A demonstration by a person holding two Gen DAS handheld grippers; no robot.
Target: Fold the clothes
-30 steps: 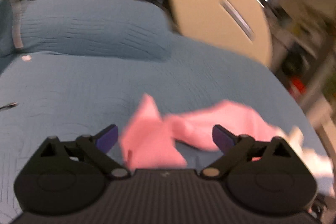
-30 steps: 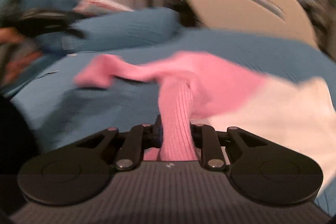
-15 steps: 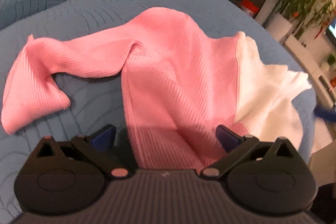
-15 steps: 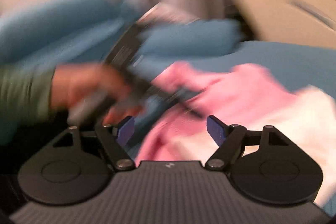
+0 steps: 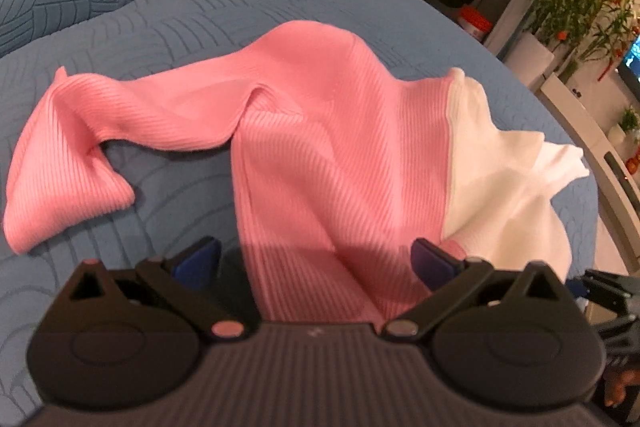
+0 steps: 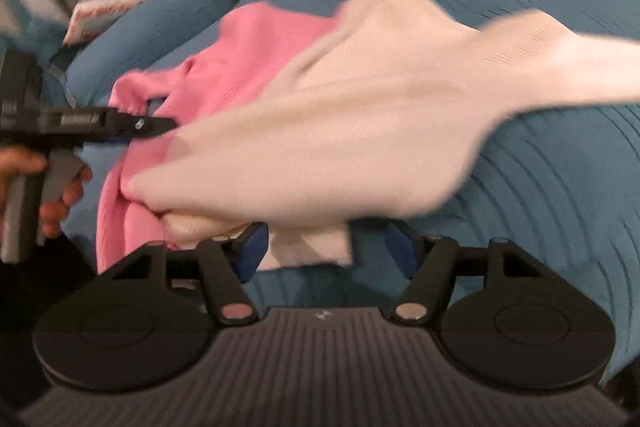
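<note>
The pink-and-white sweater [image 5: 344, 155] lies rumpled on the blue quilted bed [image 5: 248, 7]. The left hand-held gripper [image 5: 316, 259] stands wide open over its pink part, gripping nothing. The right hand-held gripper [image 6: 324, 247], jaws just closing, is half open around the white hem, unclamped.

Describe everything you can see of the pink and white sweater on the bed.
The sweater is a ribbed knit, pink over one sleeve and most of the body, with a white part toward the right in the left wrist view. It lies rumpled and unfolded on the blue quilted bedcover, the pink sleeve stretched left and bent back. The left gripper has open jaws straddling the pink hem. In the blurred right wrist view a white edge lies between the right gripper jaws, ungripped.
</note>
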